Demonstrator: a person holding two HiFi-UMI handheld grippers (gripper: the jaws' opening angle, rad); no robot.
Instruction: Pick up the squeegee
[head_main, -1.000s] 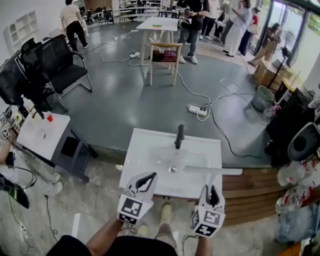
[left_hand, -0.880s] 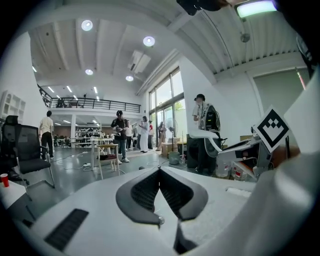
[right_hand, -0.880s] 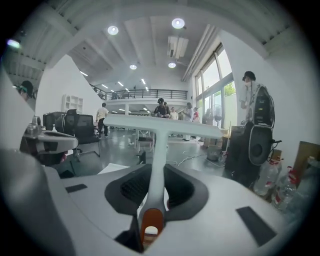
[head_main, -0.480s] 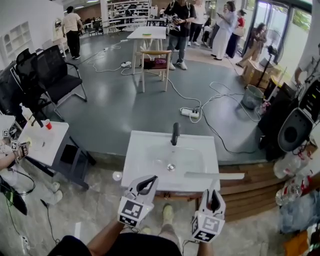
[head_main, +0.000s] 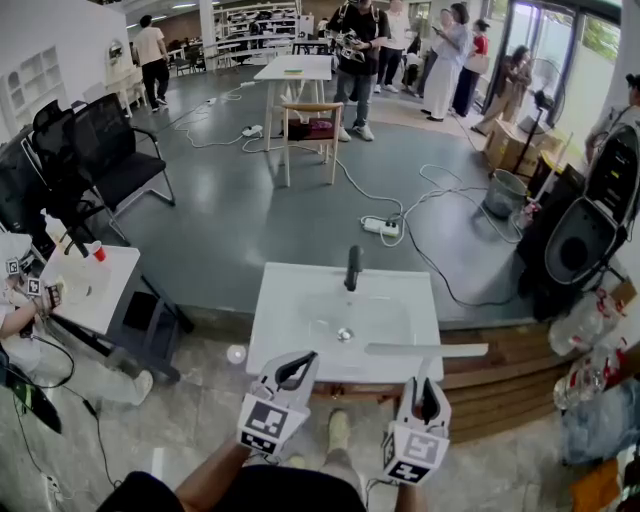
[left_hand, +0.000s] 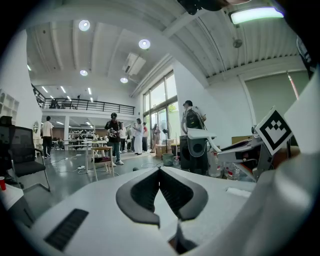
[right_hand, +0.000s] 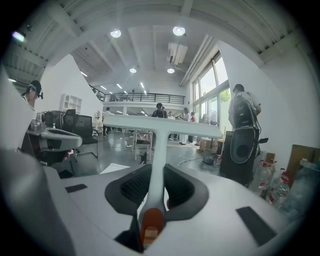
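Note:
The squeegee (head_main: 425, 350) is white and T-shaped, and its long blade lies crosswise over the front right edge of a white sink (head_main: 290, 300). My right gripper (head_main: 425, 388) is shut on its handle, just in front of the sink. In the right gripper view the handle runs up between the pads to the blade of the squeegee (right_hand: 160, 125), and its orange end sits low in my right gripper (right_hand: 156, 185). My left gripper (head_main: 292, 368) hovers at the sink's front left, shut and empty. Its tips meet in the left gripper view (left_hand: 160, 172). A black faucet (head_main: 352, 268) stands at the sink's far rim.
Wooden steps (head_main: 500, 380) adjoin the sink on the right, with a black speaker (head_main: 575, 250) behind them. A small white table (head_main: 85, 285) and a seated person (head_main: 15, 300) are at the left. Cables (head_main: 385, 225), chairs (head_main: 110, 140) and standing people fill the floor beyond.
Both grippers have drawn slightly back toward me from the sink's front edge, the right one still holding the squeegee. The head view has shifted a little.

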